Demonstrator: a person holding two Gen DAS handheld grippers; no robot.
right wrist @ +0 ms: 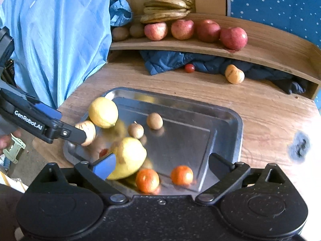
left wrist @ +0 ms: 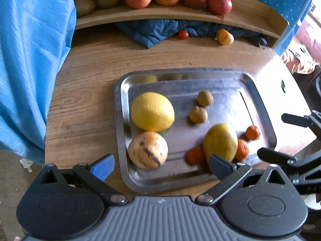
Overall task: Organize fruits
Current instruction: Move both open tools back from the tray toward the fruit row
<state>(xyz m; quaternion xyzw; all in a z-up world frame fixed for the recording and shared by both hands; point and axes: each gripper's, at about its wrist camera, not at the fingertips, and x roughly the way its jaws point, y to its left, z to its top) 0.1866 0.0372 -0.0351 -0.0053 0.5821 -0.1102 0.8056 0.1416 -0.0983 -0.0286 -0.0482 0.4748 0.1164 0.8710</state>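
Steel tray [left wrist: 258, 92] holding a firm, smooth-skinned mango [left wrist: 219, 141], best gripped across its middle; left gripper [left wrist: 162, 165] and right gripper [right wrist: 162, 165] both spread, empty.

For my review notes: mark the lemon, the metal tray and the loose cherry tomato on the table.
lemon [left wrist: 152, 111], left wrist view, middle of its skin.
metal tray [left wrist: 180, 75], left wrist view, far rim.
cherry tomato [right wrist: 189, 68], right wrist view, its centre.
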